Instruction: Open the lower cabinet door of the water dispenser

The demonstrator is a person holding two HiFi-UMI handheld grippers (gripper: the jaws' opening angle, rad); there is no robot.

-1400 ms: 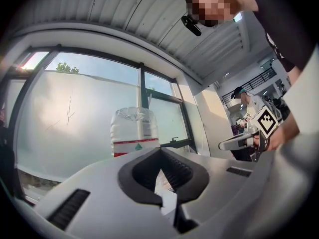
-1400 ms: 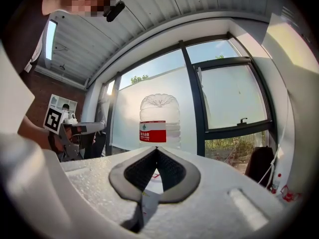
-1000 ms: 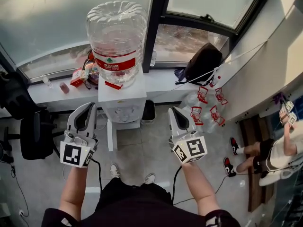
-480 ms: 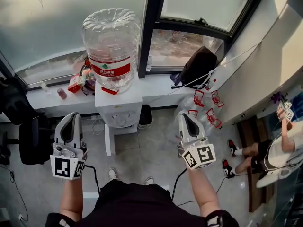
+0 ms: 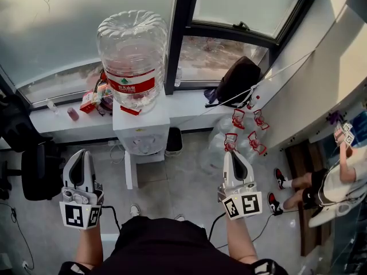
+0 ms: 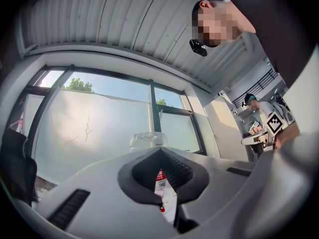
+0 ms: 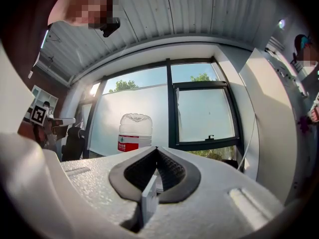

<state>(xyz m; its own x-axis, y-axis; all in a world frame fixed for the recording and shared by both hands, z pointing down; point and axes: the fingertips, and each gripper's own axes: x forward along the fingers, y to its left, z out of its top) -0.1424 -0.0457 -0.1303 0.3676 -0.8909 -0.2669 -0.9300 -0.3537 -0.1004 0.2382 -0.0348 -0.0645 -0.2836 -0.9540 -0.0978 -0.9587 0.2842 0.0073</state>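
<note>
Two hand-held grippers are raised in front of the person, and neither holds anything. The left hand-held gripper (image 5: 80, 153) sits at the lower left of the head view and the right hand-held gripper (image 5: 233, 153) at the lower right. On each, the jaws are pressed together at the tips with nothing between them, and both point up the frame towards the window wall. The water dispenser (image 5: 143, 128) stands between them and further up the frame, left of centre, well apart from either gripper. It is upright on the floor (image 5: 189, 182) against the window sill (image 5: 189, 102), with its long axis vertical and its tap side facing the person. A large clear bottle (image 5: 133, 56) with a red label sits neck down on top of it. From the dispenser's lower left a narrow white panel (image 5: 132, 173) runs down the frame. From this steep angle I cannot tell whether that is the cabinet door standing out.
</note>
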